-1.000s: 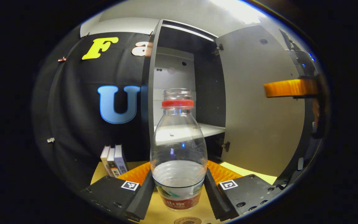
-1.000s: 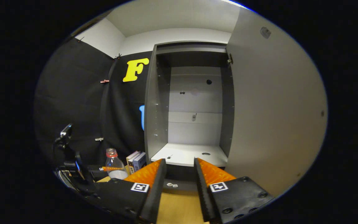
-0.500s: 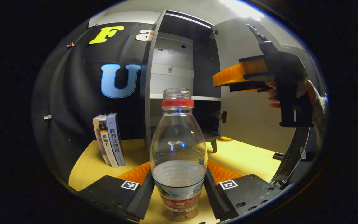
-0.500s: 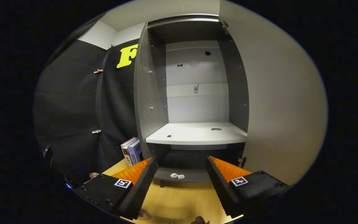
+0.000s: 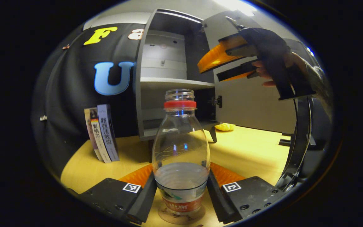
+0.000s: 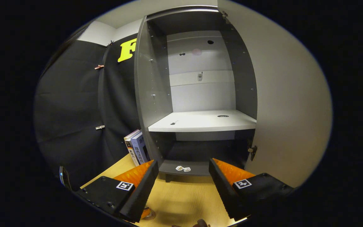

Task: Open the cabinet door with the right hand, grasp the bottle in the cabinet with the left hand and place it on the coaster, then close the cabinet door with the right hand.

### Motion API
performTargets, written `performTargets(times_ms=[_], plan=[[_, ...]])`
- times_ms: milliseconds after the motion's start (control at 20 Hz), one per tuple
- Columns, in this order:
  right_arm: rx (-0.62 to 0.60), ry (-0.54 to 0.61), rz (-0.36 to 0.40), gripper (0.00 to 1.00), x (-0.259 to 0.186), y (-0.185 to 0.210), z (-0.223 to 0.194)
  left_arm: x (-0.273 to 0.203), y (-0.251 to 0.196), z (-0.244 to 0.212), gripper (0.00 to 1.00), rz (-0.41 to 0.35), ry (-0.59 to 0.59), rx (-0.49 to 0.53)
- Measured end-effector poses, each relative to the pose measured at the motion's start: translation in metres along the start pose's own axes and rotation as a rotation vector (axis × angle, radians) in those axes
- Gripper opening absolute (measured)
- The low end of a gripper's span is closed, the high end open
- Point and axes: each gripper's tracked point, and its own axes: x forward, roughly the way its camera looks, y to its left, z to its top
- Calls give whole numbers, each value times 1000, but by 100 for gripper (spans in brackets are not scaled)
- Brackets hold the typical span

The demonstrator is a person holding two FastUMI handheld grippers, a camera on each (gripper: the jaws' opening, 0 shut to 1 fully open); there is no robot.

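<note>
A clear bottle (image 5: pixel 181 151) with a red neck ring and some water stands upright between the fingers of my left gripper (image 5: pixel 181 186), which is shut on its lower body. Its base is over a round coaster (image 5: pixel 181 217) on the wooden table; I cannot tell whether they touch. The grey cabinet (image 5: pixel 162 72) stands open behind it, with the door (image 5: pixel 250 101) swung out to the right. A hand holds my right gripper (image 5: pixel 214 67) up by the door's inner face. In the right gripper view, my right gripper (image 6: pixel 183 186) is open and faces the bare cabinet shelf (image 6: pixel 203 121) and the door (image 6: pixel 288 104).
Three books (image 5: pixel 102 134) lean against the black wall left of the cabinet, also seen as books (image 6: pixel 135 148) in the right gripper view. A small yellow thing (image 5: pixel 225 126) lies on the table under the door. Two small white bits (image 6: pixel 183 169) sit on the cabinet's bottom board.
The left gripper has come down with the bottle over the coaster. The right gripper has opened wider and moved closer to the cabinet and its door.
</note>
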Motion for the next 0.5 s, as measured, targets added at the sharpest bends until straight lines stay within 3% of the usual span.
performTargets(times_ms=[500], plan=[[29,45,28,98,-6,7,-14,-10,3,-15,81,33,-29,0]])
